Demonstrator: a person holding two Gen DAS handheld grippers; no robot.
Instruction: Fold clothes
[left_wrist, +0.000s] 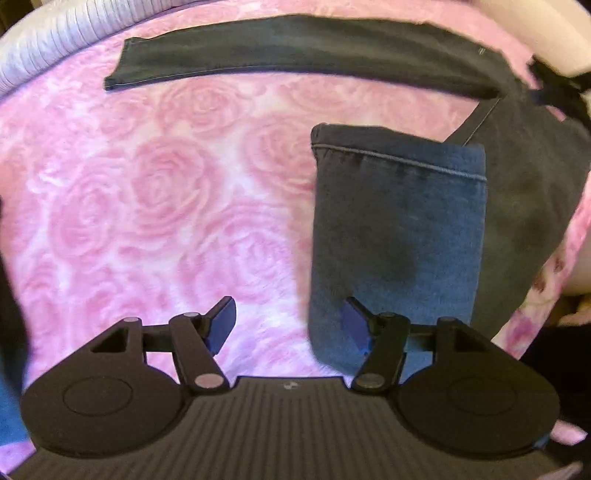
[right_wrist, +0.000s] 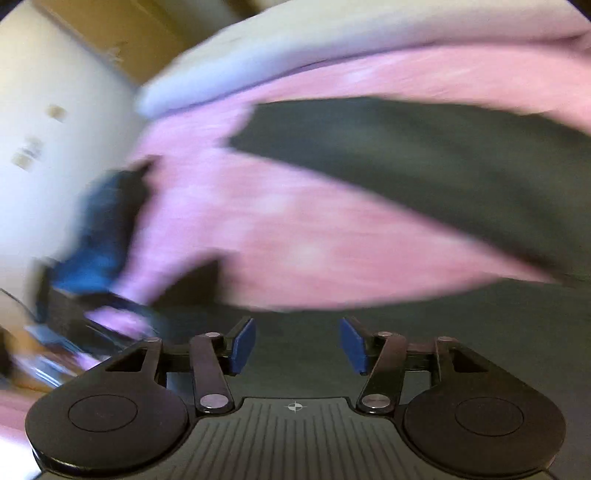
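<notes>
Dark trousers lie on a pink rose-patterned blanket (left_wrist: 147, 206). One leg (left_wrist: 295, 62) stretches flat across the far side. The other leg (left_wrist: 399, 236) is folded back, its hem toward the far side, and looks bluish. My left gripper (left_wrist: 290, 328) is open and empty, low over the blanket at the near end of the folded leg. My right gripper (right_wrist: 297, 345) is open and empty, over dark trouser cloth (right_wrist: 443, 177). The right wrist view is blurred by motion.
A striped white pillow or bedding (left_wrist: 48, 48) lies at the far left edge of the bed. In the right wrist view a pale wall (right_wrist: 55, 147) and blurred dark and blue objects (right_wrist: 96, 251) stand beside the bed at the left.
</notes>
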